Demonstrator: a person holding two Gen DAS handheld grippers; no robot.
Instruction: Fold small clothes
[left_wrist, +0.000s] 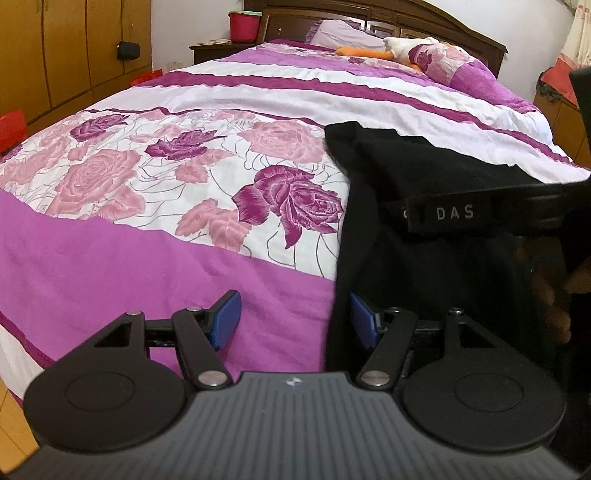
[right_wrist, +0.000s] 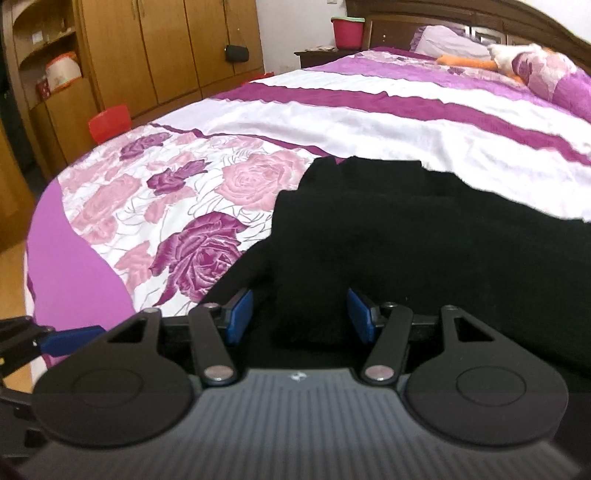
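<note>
A black pair of shorts (left_wrist: 413, 206) lies on the bed, its waistband with grey letters "DAS" (left_wrist: 480, 212) stretched toward the right. My left gripper (left_wrist: 295, 321) is open at the garment's left edge; its right blue pad (left_wrist: 364, 321) touches the black cloth and its left pad is over the purple bedspread. In the right wrist view the same black garment (right_wrist: 388, 229) fills the middle. My right gripper (right_wrist: 299, 317) is open with a fold of the black cloth lying between its blue pads (right_wrist: 240, 315).
The bed has a purple, white and rose-patterned bedspread (left_wrist: 166, 177). A pillow and a stuffed duck (left_wrist: 402, 48) lie at the headboard. Wooden wardrobes (right_wrist: 155, 48) stand left, with a red stool (right_wrist: 109, 122) and a red bucket (right_wrist: 347, 31) on a nightstand.
</note>
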